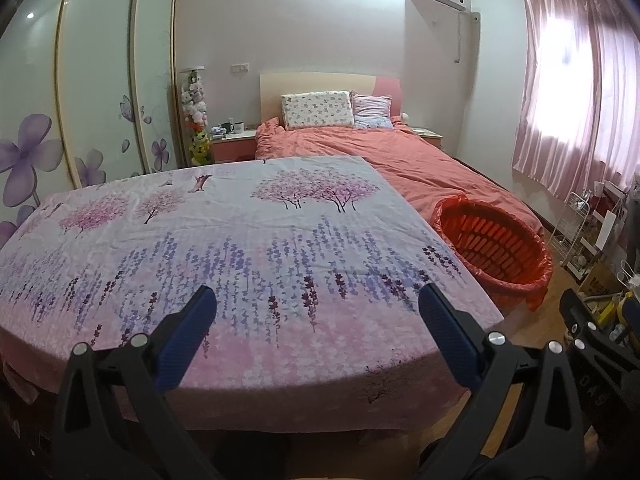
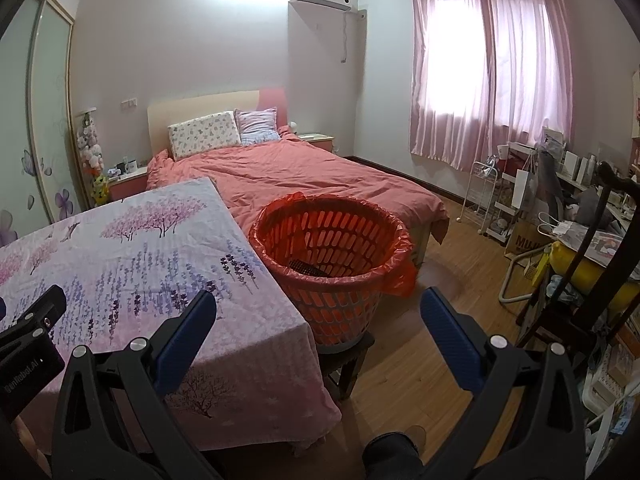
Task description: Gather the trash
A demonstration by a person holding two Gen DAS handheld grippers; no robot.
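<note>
Floral cloth covers your bench point(image 1: 240, 240) from edge to edge, and no trash shows anywhere on it in either view. Past its right edge stands the red-lined basket point(image 2: 336, 248) on a small stool point(image 2: 344, 364), with one dark flat piece lying on its bottom. Expect it to be light and its thin liner slippery and easily torn, so take the stiff rim if you must shift it. Your left hand-held gripper point(image 1: 316, 312) and right hand-held gripper point(image 2: 318, 316) both hang released, jaws spread, holding nothing.
</note>
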